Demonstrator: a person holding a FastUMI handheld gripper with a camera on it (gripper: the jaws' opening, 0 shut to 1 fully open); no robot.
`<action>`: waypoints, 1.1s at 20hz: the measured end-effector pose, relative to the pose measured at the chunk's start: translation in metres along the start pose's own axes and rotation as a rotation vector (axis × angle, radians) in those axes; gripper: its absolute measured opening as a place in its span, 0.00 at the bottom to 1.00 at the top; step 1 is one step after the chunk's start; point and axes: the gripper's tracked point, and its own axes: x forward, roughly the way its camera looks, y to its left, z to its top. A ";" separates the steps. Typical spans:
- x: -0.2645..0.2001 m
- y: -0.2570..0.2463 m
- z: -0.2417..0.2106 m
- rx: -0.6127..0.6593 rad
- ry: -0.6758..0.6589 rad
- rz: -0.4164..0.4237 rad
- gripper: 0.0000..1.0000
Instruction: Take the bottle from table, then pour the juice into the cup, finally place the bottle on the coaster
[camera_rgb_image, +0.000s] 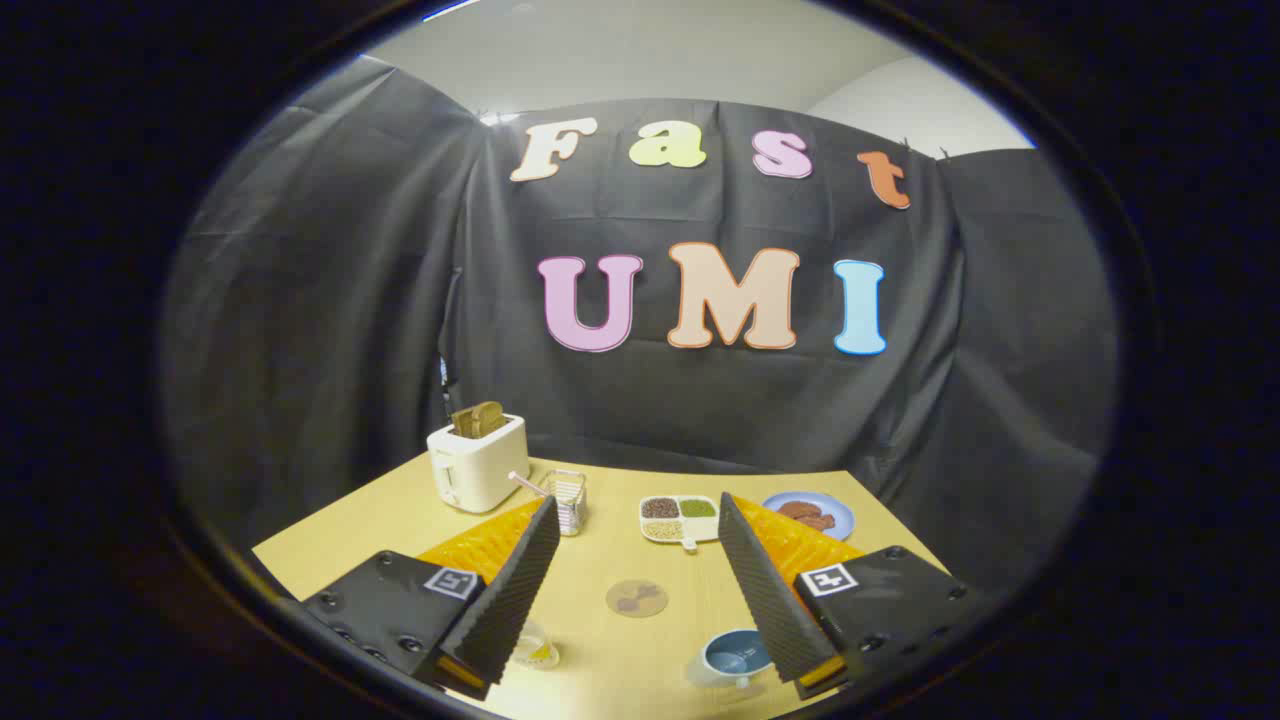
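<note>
My gripper (638, 503) is held above the wooden table (330, 545) and looks down on it, open wide with nothing between its fingers. Between the fingers, on the table below, lies a round brown coaster (637, 598). A blue cup (737, 655) stands nearer, close to the right finger's base. A small clear bottle (537, 650) with yellow juice peeks out beside the left finger's base, partly hidden by that finger.
A white toaster (478, 462) with toast in it stands at the table's far left. Beyond the fingertips are a clear glass with a straw (567, 498), a divided dish of grains (680, 517) and a blue plate of food (812, 513). Black cloth walls surround the table.
</note>
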 end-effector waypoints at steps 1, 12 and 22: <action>0.001 0.000 0.000 0.005 0.001 -0.004 1.00; -0.012 -0.007 0.002 0.037 -0.005 -0.056 1.00; -0.060 0.003 -0.025 0.010 0.032 -0.017 1.00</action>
